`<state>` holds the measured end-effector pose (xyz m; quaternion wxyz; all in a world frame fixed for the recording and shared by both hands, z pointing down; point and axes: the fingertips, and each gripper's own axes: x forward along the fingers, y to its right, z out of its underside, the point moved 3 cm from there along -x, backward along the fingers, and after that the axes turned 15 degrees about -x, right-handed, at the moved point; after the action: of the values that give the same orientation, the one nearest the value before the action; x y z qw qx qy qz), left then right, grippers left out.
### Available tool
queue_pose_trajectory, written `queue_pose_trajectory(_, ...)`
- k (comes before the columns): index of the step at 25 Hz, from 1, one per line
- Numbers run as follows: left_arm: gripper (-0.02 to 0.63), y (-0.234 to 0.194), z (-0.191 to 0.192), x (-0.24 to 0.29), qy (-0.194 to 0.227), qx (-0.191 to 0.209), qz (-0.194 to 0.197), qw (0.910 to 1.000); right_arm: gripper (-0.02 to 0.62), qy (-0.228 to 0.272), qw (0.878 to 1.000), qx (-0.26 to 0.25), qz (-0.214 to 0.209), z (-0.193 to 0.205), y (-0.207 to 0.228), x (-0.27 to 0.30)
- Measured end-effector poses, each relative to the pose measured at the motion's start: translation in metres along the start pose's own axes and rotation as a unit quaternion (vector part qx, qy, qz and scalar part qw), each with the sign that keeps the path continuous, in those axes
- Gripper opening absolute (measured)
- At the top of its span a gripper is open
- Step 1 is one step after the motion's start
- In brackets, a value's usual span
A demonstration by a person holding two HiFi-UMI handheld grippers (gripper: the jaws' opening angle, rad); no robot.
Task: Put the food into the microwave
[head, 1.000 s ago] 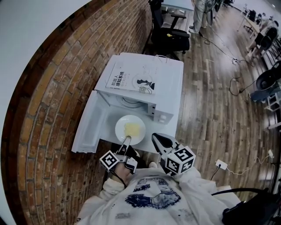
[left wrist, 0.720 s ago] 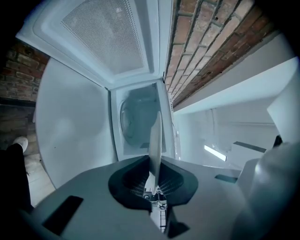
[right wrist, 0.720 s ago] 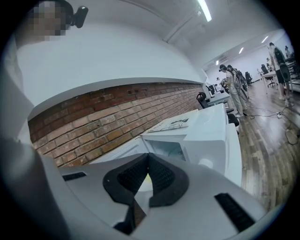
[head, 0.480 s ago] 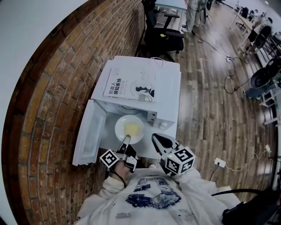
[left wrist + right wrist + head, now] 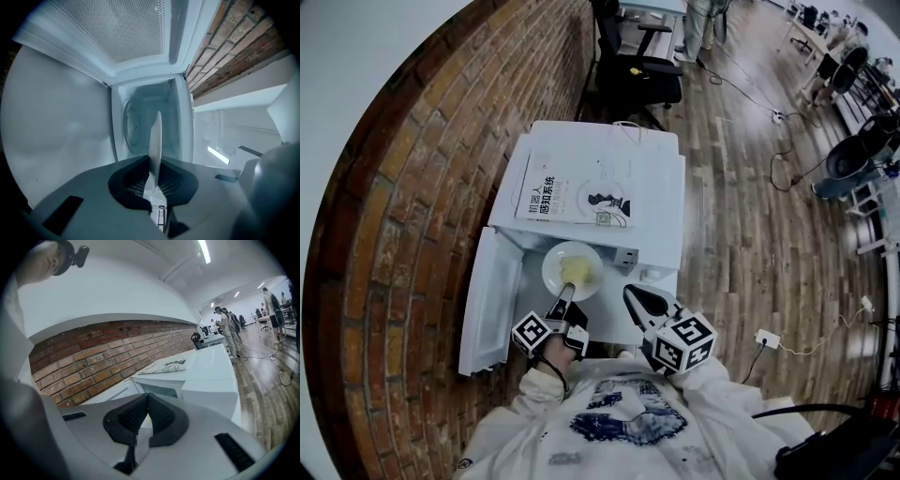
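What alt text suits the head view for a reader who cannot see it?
The left gripper holds a plate of food by its rim at the mouth of the open microwave. The right gripper, shut and empty, hangs beside it; a book lies on the microwave.

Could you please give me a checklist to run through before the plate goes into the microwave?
1. Door swung wide open: ok.
2. Left tool shut on the plate rim: ok.
3. Food sits on the plate, plate about level: ok.
4. Turntable bare where it shows: ok.
5. Right tool shut, holding nothing, beside the plate and apart from it: ok.
6. Plate resting on the turntable: not ok, it is held at the opening.
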<state>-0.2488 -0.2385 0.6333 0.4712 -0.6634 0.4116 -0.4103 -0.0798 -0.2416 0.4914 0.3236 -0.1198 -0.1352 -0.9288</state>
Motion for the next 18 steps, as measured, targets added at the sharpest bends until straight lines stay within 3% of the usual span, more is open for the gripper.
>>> queue_pose_trajectory(10, 0.028, -0.015, -0.027, 0.031, -0.005, -0.010, -0.013, 0.9999, 0.014, -0.006, 1.000, 0.002, 0.027, -0.002, 0.008, 0.011)
queue_pose_trajectory(18, 0.028, -0.033, -0.043, 0.043, 0.007, -0.048, -0.025, 0.9985, 0.014, -0.010, 0.999, 0.002, 0.031, -0.001, 0.002, 0.017)
